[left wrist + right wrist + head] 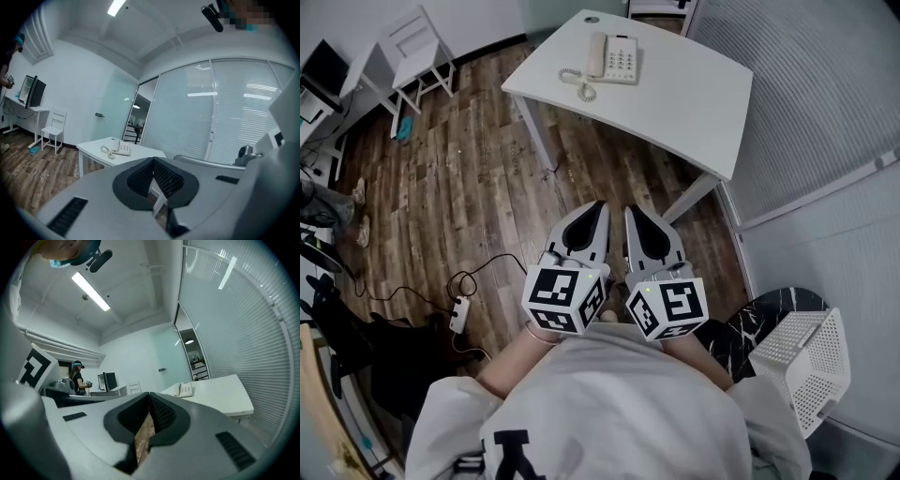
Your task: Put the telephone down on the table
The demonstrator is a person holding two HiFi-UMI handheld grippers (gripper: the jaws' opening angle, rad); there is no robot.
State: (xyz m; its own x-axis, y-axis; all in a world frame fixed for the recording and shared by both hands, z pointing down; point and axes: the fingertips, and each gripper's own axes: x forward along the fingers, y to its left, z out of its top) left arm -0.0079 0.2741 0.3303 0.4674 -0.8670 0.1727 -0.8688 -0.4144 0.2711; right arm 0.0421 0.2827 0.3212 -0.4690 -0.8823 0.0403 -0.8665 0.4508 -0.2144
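Note:
A cream desk telephone (612,58) with its coiled cord lies on the white table (694,103) at the far side of the room; it also shows small in the left gripper view (120,148) and in the right gripper view (183,389). My left gripper (598,208) and right gripper (630,212) are held side by side close to my chest, well short of the table. Both are shut with nothing between their jaws.
A wood floor lies between me and the table. A white chair (417,47) and a desk with a monitor (323,66) stand at the left. A power strip with cable (459,312) lies on the floor. A white perforated bin (806,361) is at my right. A person (77,377) stands far off.

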